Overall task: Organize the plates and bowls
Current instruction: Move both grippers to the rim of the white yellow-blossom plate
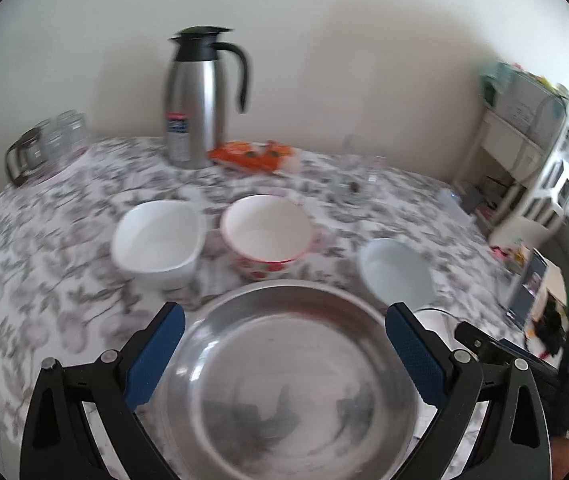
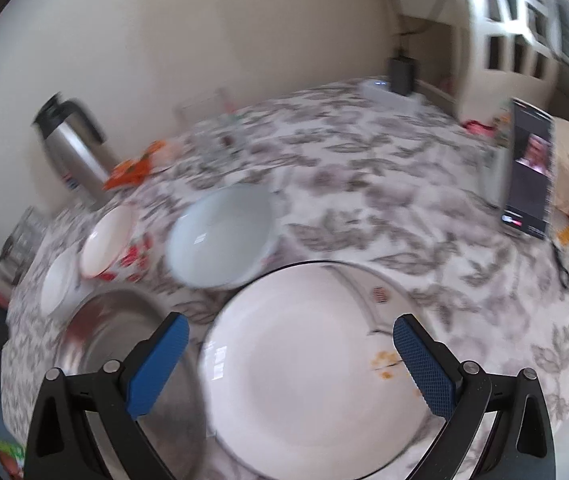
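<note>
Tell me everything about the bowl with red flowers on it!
The flowered bowl is round and white inside, with a thin red rim and red flowers painted on its outer wall. It looks empty and stands upright on the patterned tablecloth, between the squarish white dish and the pale round bowl, behind the metal plate. Nothing grips it.

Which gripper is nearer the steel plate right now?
Left. The left gripper hangs open directly above the steel plate; the right gripper hangs open over the white plate beside it.
</note>
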